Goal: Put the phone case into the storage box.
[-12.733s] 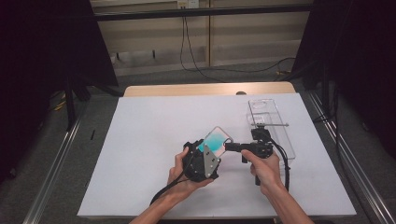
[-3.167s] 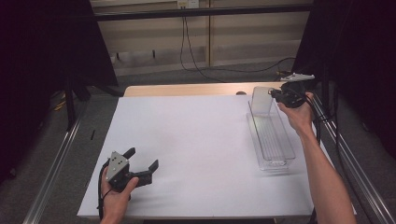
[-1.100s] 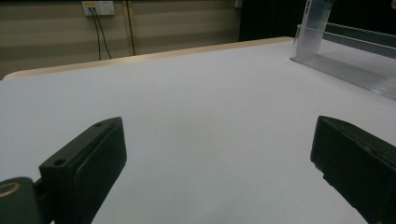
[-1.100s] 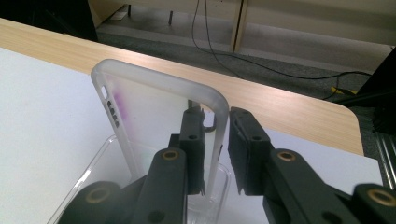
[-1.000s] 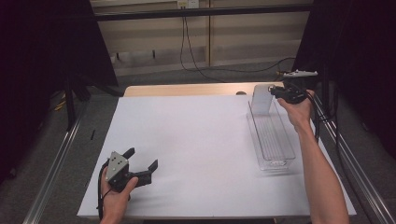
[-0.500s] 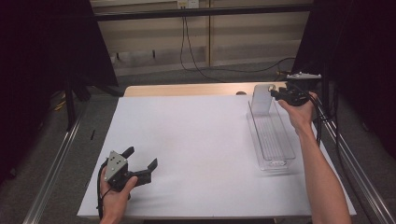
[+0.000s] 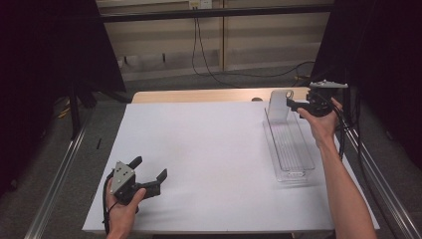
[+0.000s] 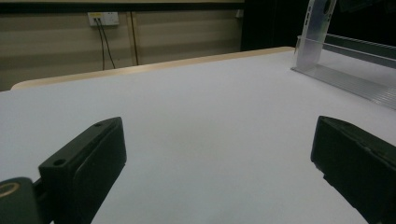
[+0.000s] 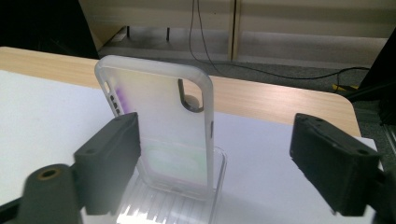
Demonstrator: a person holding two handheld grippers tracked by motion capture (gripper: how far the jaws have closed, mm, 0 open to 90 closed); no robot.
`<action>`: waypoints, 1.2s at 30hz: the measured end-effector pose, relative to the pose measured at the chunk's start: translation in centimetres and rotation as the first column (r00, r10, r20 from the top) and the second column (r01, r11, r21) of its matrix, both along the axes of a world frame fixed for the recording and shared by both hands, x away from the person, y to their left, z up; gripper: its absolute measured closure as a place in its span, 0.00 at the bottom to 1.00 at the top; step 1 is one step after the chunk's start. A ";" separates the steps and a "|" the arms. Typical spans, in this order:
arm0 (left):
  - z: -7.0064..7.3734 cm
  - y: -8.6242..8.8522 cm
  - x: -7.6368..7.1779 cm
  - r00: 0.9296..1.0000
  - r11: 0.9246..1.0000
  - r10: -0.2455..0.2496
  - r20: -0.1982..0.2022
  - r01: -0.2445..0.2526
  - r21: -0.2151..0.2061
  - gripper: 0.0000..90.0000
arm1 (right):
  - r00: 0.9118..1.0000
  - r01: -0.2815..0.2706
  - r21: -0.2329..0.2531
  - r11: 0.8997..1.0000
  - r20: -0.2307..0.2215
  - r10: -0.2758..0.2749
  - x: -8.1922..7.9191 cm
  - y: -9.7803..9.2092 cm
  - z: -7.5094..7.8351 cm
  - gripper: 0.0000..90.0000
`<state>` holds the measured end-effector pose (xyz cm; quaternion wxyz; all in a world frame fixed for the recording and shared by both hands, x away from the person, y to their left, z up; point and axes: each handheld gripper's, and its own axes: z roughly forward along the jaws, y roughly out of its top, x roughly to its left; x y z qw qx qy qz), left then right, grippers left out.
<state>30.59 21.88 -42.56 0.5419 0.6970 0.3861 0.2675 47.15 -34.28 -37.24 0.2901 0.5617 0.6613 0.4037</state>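
A translucent phone case (image 9: 163, 126) stands upright at the far end of a clear ridged tray (image 7: 291, 149), just ahead of the right gripper (image 9: 219, 163), whose jaws are spread wide, the case beside the left one. The left gripper (image 7: 149, 172), well apart, rests released on the white table (image 7: 209, 149).

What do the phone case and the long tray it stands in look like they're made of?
Phone case: probably soft frosted plastic or silicone; milky, translucent, with rounded matte edges. Tray: apparently hard clear plastic, since the white table shows through it; its floor is ribbed and glossy.
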 end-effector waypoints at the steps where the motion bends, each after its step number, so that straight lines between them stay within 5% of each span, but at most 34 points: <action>1: 0.0 0.0 -0.1 1.000 1.000 -0.002 0.004 0.002 -0.001 0.04 | 1.000 0.006 0.008 1.000 0.003 -0.006 -0.1 0.0 -0.1 0.14; 15: 0.3 0.3 -0.4 1.000 1.000 -0.005 0.024 0.005 -0.002 0.04 | 0.998 0.021 0.067 0.998 0.063 -0.025 -2.0 0.7 0.4 0.14; 22: 0.4 0.4 -0.5 1.000 1.000 -0.006 0.029 0.006 -0.006 0.04 | 0.995 0.035 0.028 0.999 0.090 -0.037 -2.9 1.0 0.6 0.13; 33: 0.5 0.6 -0.7 0.999 1.000 0.003 0.039 -0.002 -0.015 0.04 | 0.996 0.035 0.047 0.998 0.083 -0.039 -4.3 1.0 -0.2 0.09; 36: 0.6 0.7 -0.9 0.999 1.000 0.003 0.045 -0.002 -0.013 0.04 | 0.993 0.029 0.032 0.999 0.111 -0.032 -4.6 1.2 -0.5 0.09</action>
